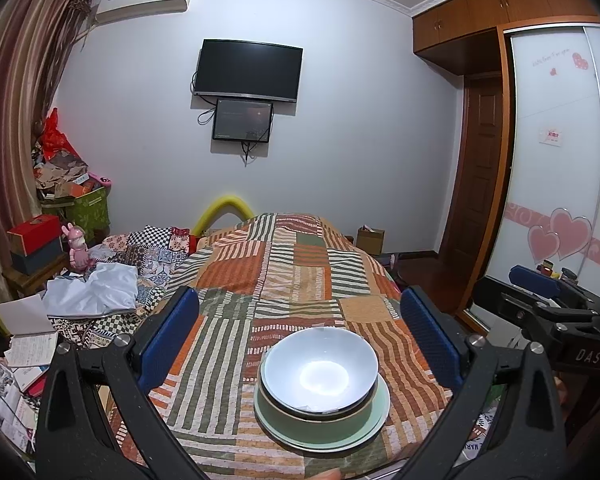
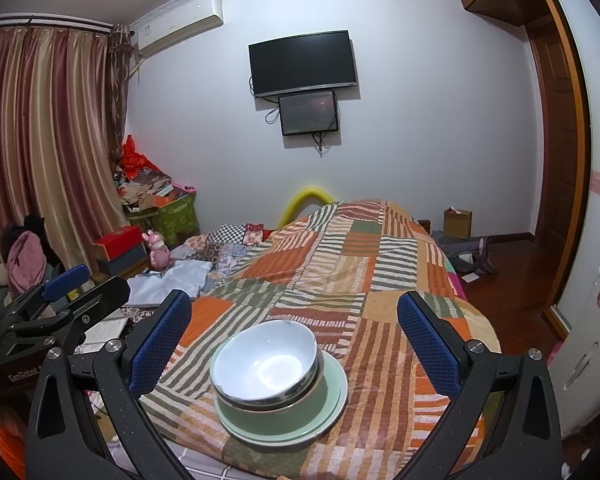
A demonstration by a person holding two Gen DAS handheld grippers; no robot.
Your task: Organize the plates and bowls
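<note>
A home bedroom: bed (image 1: 300, 264) under a patchwork quilt, wall-mounted television (image 1: 248, 70), air conditioner (image 1: 144, 0) above striped curtains (image 2: 48, 140), wooden wardrobe (image 1: 500, 12) with heart-decorated sliding doors, cluttered boxes (image 1: 80, 200) in the corner.

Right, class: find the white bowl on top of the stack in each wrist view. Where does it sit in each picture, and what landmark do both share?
Left wrist view: white bowl lies low, right of centre, nested in the green bowl.
Right wrist view: white bowl lies low, left of centre.
Shared landmark: the wall television.
</note>
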